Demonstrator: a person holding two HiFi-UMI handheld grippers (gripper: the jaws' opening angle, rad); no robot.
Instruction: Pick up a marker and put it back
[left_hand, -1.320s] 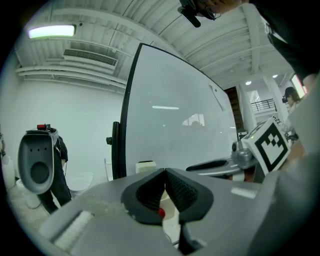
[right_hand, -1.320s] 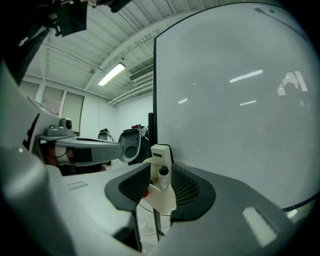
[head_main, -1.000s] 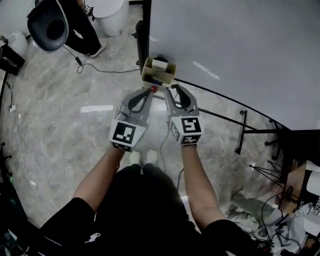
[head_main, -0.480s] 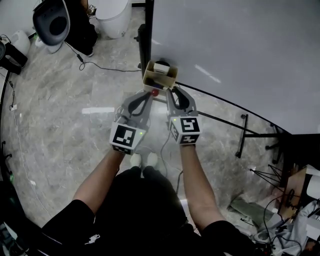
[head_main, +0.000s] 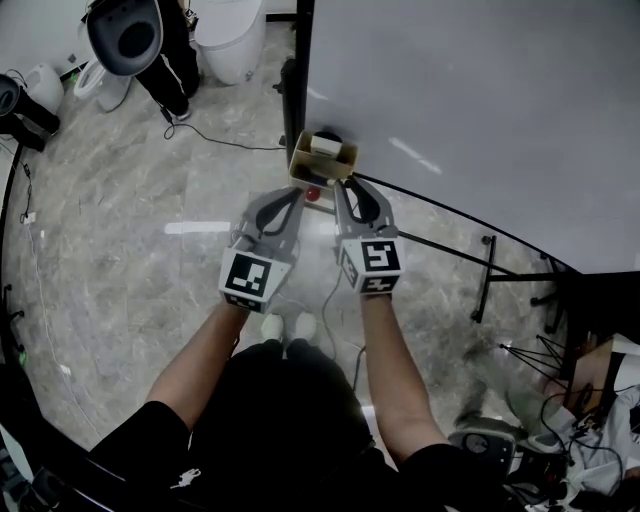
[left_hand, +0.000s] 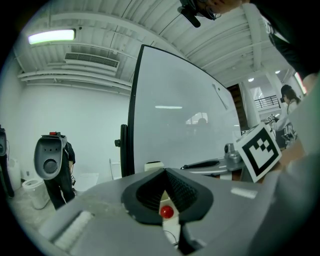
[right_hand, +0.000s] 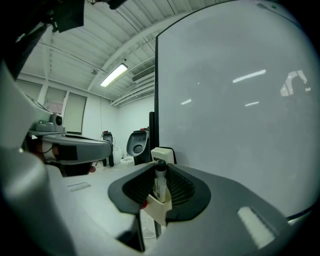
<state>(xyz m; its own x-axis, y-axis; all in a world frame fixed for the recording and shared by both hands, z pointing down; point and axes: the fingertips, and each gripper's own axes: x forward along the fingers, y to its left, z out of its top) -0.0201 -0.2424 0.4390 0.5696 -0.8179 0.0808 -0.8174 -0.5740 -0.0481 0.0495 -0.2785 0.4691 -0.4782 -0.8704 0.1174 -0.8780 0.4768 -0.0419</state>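
Note:
A cream holder box (head_main: 322, 158) hangs on the edge of the whiteboard (head_main: 480, 100). My right gripper (head_main: 341, 186) reaches level into it. Its jaws have just been closing, and in the right gripper view an upright black-capped marker (right_hand: 160, 181) stands in the holder (right_hand: 159, 210) between them, both pads against its sides. My left gripper (head_main: 303, 193) sits just left of it, shut on a red-ended marker (head_main: 313, 193). That red end (left_hand: 166, 212) shows between the closed jaws in the left gripper view. The rest of the red marker is hidden.
The whiteboard's black frame post (head_main: 300, 60) and stand legs (head_main: 482, 268) are close by. A cable (head_main: 215, 140) runs over the marble floor. A person (head_main: 165, 50) and a white bin (head_main: 232, 35) are at the far left; clutter (head_main: 560, 445) lies at the lower right.
The right gripper's fingers have drawn closer together around the holder's marker. Both hands stay in place by the holder. The view has shifted slightly.

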